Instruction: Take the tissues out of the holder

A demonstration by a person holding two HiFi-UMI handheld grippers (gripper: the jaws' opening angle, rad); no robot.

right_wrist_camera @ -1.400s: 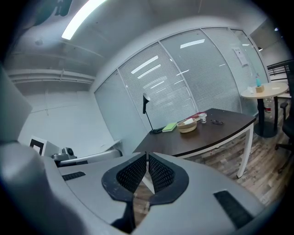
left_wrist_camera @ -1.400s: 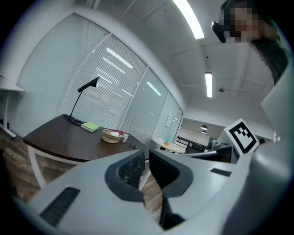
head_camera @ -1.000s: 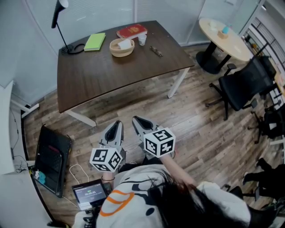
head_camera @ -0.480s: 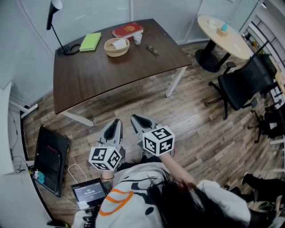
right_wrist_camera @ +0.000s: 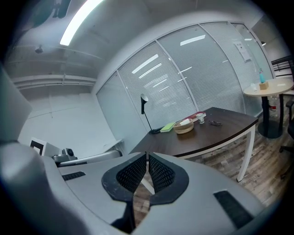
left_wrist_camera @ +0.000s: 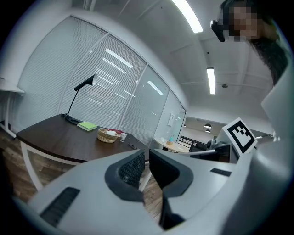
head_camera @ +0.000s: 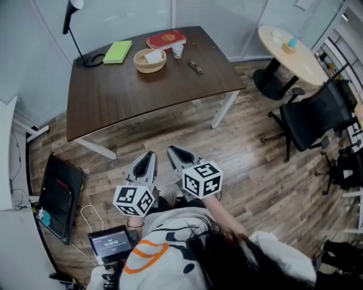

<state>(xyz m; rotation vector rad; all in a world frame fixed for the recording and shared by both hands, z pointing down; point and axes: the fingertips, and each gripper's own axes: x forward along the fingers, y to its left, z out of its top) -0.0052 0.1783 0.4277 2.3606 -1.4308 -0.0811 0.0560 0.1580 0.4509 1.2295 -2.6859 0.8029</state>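
A woven basket holder with white tissues in it stands on the far side of the dark wooden table. It also shows far off as the basket in the left gripper view and the basket in the right gripper view. My left gripper and right gripper hang side by side over the floor, well short of the table's near edge. Both point toward the table. The left gripper and the right gripper are shut with nothing between the pads.
On the table lie a green notebook, a red book, a small cup, a small dark item and a desk lamp. A round table and office chair stand right. A laptop and black case lie on the floor left.
The view has shifted slightly: the black case and laptop on the floor slid left and the chair slid right. Both grippers keep their side-by-side place and stay shut.
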